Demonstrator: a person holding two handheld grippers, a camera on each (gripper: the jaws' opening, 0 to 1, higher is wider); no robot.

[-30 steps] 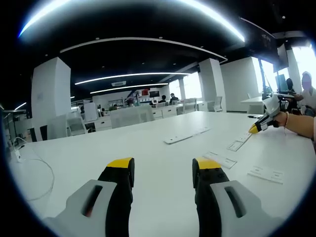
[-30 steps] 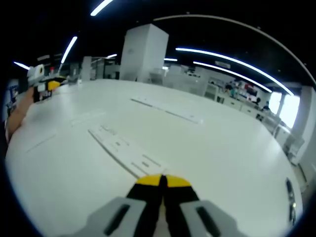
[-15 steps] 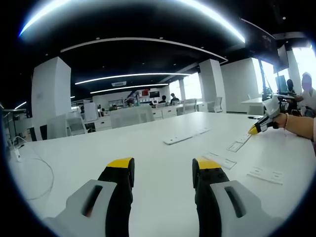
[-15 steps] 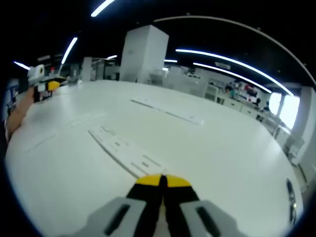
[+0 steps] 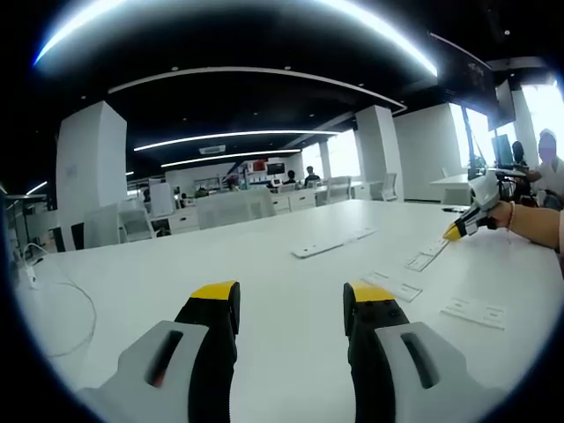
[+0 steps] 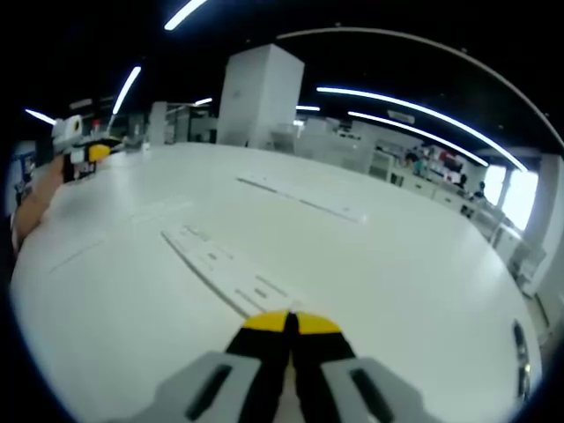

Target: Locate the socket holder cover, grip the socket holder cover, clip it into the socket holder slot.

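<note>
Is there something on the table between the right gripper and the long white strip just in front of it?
Nothing visible. The right gripper, jaws shut, sits just short of the near end of the long white strip, with bare white table around it.

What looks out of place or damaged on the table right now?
Nothing stands out. The flat white plastic strips lie flat on the white table, apparently intact. Left gripper hovers open; right gripper is shut, empty.

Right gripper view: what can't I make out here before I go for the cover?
- Right gripper: whether the shut jaws pinch anything; no gap to see into.
- Long strip: its near end is hidden behind the jaws.
- Flat plates, left gripper view: too small to tell cover from holder.
</note>
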